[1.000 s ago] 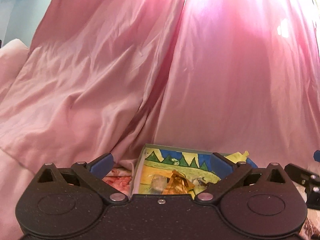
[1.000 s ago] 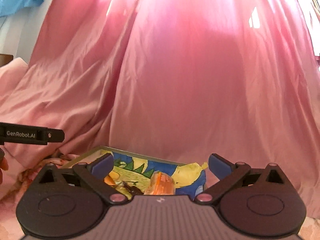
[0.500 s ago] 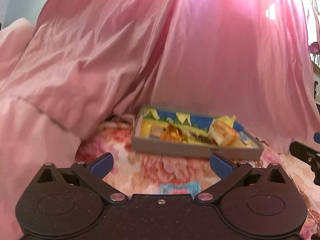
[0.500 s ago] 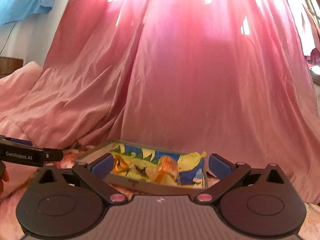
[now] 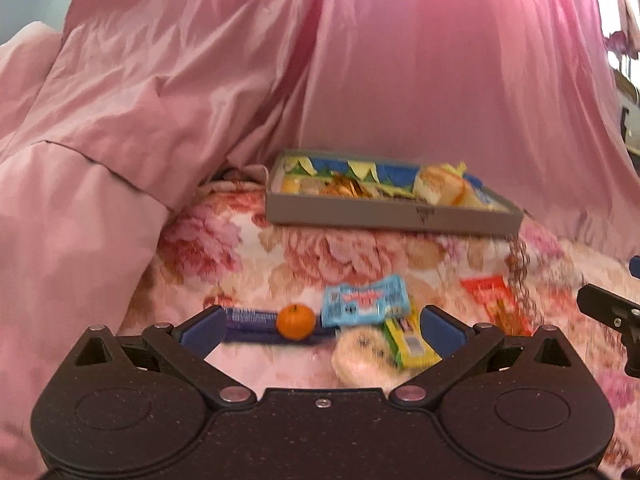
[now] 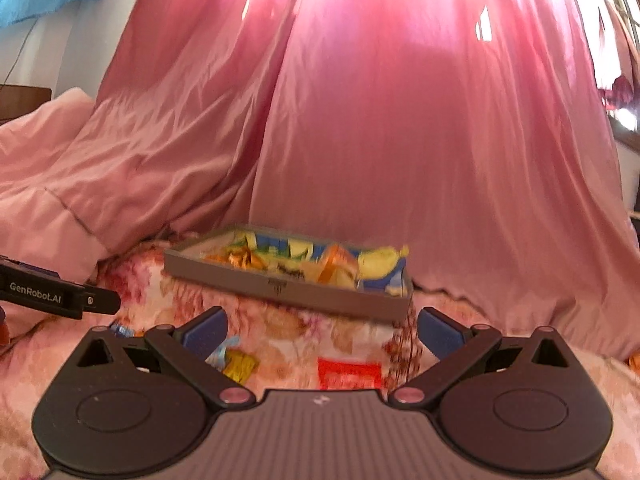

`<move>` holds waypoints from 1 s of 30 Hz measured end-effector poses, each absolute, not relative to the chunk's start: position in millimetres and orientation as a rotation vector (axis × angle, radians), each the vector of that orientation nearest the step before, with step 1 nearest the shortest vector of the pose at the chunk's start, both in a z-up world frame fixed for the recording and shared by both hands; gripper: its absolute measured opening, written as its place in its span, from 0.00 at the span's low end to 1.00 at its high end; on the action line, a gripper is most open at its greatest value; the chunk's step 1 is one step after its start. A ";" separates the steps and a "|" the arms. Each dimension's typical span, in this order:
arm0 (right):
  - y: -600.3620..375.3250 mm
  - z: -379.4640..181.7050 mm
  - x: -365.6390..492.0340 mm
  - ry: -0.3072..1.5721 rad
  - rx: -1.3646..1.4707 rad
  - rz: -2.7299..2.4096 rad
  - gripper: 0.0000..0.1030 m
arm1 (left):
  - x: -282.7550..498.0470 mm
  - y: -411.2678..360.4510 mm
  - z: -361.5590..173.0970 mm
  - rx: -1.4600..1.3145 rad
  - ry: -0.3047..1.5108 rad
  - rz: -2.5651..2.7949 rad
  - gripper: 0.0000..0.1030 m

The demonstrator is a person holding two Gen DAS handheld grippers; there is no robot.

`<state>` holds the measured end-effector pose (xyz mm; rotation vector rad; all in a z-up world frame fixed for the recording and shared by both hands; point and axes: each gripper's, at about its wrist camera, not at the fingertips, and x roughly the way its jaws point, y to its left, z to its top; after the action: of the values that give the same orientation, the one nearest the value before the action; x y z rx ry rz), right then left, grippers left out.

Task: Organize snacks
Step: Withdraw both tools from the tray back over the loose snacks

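Both tools stand wide and empty over a bed with a flowered sheet (image 5: 352, 248). The left tool (image 5: 320, 326) hangs low over the loose snacks near the bed's front edge; the right tool (image 6: 320, 330) hangs beside it, a little further toward the right edge.

The tray (image 5: 394, 216), grey-walled with a blue and yellow lining, sits further back on the bed, close to the pink curtain (image 6: 400, 140). It already holds several wrapped snacks, too blurred to name.

Loose on the sheet, between the left tool's fingers (image 5: 202, 328): a small orange (image 5: 296, 322) lying on or against a dark purple bar (image 5: 250, 316), a light blue packet (image 5: 366, 301) just right of the orange, a pale round cake (image 5: 358, 356) in front of that, and a yellow-green pack (image 5: 408, 344) touching the cake. A red packet (image 5: 494, 302) lies apart toward the right edge; it also shows low between the right tool's fingers.

The step in hand looks like picking the next loose snack, with part of the sorting done. The orange sits nearest the middle of the left tool, so it seems the likely target; the move calls for dropping lower, centring on it and closing gently, since it may roll off the bar. The red packet lies flat, so the right tool would need to catch an edge.
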<state>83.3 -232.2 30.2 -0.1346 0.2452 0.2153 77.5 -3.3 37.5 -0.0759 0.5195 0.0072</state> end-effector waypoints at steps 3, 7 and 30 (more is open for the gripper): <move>-233.3 19.8 78.4 0.297 -0.122 0.207 1.00 | 72.7 -6.1 28.9 -0.060 0.547 -0.002 0.99; -232.9 5.8 73.9 0.364 -0.120 0.190 1.00 | 67.9 -10.5 18.5 -0.042 0.575 -0.014 0.99; -217.8 -35.5 84.1 0.575 -0.142 0.234 1.00 | 72.0 -10.8 -18.6 -0.025 0.681 -0.065 0.99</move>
<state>84.1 -217.8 -35.5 -0.1416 0.5749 0.2336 72.0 -10.8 -18.6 -0.0246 0.6806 -0.0651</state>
